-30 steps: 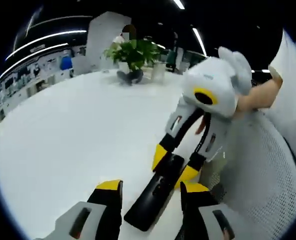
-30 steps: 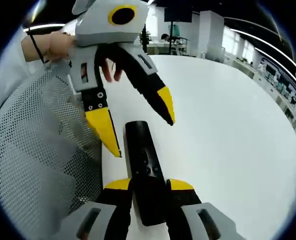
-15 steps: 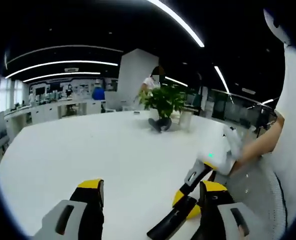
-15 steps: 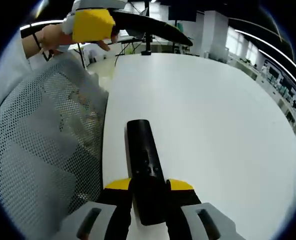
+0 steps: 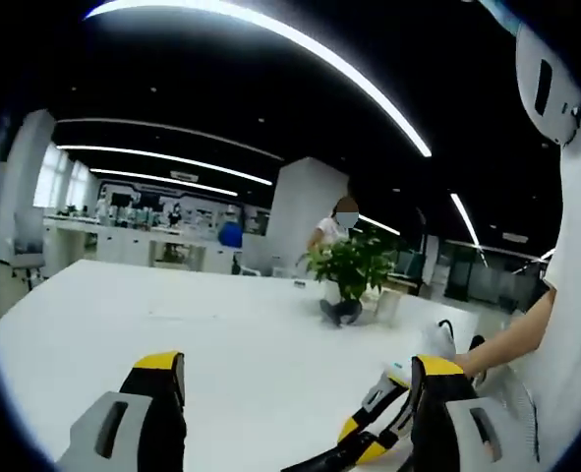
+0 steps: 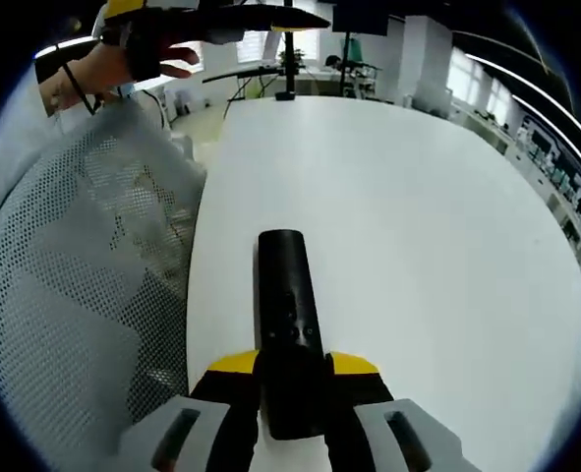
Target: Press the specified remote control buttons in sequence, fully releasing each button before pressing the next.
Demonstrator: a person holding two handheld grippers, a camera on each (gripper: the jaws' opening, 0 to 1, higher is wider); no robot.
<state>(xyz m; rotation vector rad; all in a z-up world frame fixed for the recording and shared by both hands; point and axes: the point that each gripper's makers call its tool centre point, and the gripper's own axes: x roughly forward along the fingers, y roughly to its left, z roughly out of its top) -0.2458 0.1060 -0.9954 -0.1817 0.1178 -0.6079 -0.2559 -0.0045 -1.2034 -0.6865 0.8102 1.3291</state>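
**Remote clamped in right gripper, left gripper raised**

The right gripper (image 6: 292,369) was closed on the near end of the black remote control (image 6: 289,324), which lay lengthwise on the white table (image 6: 418,246). The left gripper (image 5: 295,393) stood with jaws wide apart above the table, facing a potted plant (image 5: 352,270).

white table (image 5: 221,344), potted plant (image 5: 352,267) (far end), mesh chair (image 6: 74,295)

Left gripper view: sits high, faces far across the white table (image 5: 221,354) toward a potted plant (image 5: 352,270). Right gripper view: close, angled down on the remote (image 6: 290,324). Shared: the table, the remote, and the right gripper (image 5: 374,447) at the left view's near right.
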